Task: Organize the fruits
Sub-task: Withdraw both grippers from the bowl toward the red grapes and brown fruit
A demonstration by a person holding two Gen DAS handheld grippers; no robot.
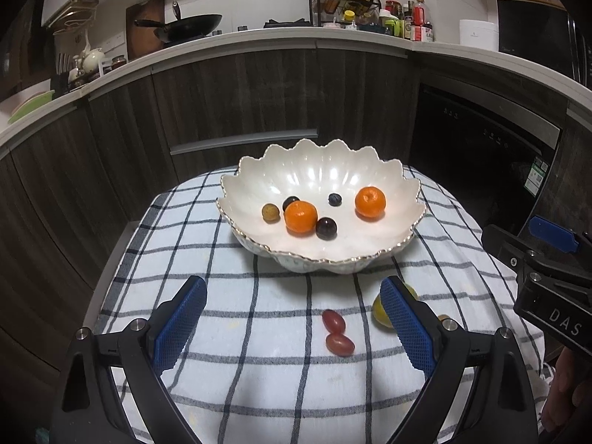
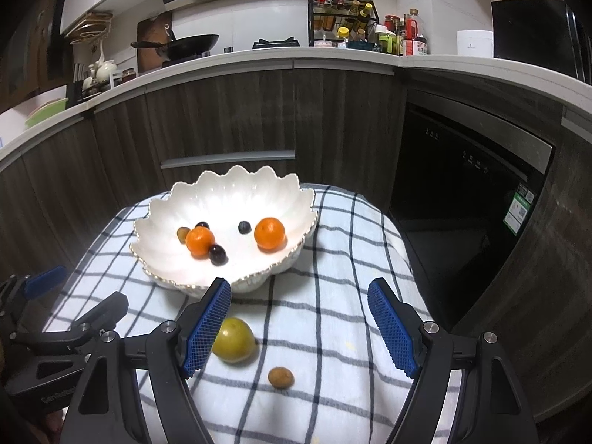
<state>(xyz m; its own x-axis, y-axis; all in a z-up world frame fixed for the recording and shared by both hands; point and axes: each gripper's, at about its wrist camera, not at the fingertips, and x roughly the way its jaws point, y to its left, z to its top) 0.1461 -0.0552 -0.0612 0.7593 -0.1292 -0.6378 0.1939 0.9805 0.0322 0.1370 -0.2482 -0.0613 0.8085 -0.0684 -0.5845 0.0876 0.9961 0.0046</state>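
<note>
A white scalloped bowl (image 1: pixel 377 244) (image 2: pixel 162 266) stands on a checked cloth and holds two tangerines (image 1: pixel 300 217) (image 2: pixel 269 234), dark grapes (image 1: pixel 326 228) and a small brown fruit (image 1: pixel 270 213). On the cloth in front lie two red grapes (image 1: pixel 336 332), a yellow-green round fruit (image 2: pixel 235 340) (image 1: pixel 378 310) and a small brown fruit (image 2: pixel 281 377). My left gripper (image 1: pixel 294 327) is open above the red grapes. My right gripper (image 2: pixel 299 327) is open over the yellow-green fruit and the small brown one, its left pad beside the yellow-green fruit.
The checked cloth (image 1: pixel 259 377) covers a small round table with dark kitchen cabinets (image 1: pixel 236 92) behind it. A black dishwasher (image 2: pixel 466 192) stands at the right. The counter above carries a wok (image 1: pixel 192 24) and a spice rack (image 1: pixel 344 0).
</note>
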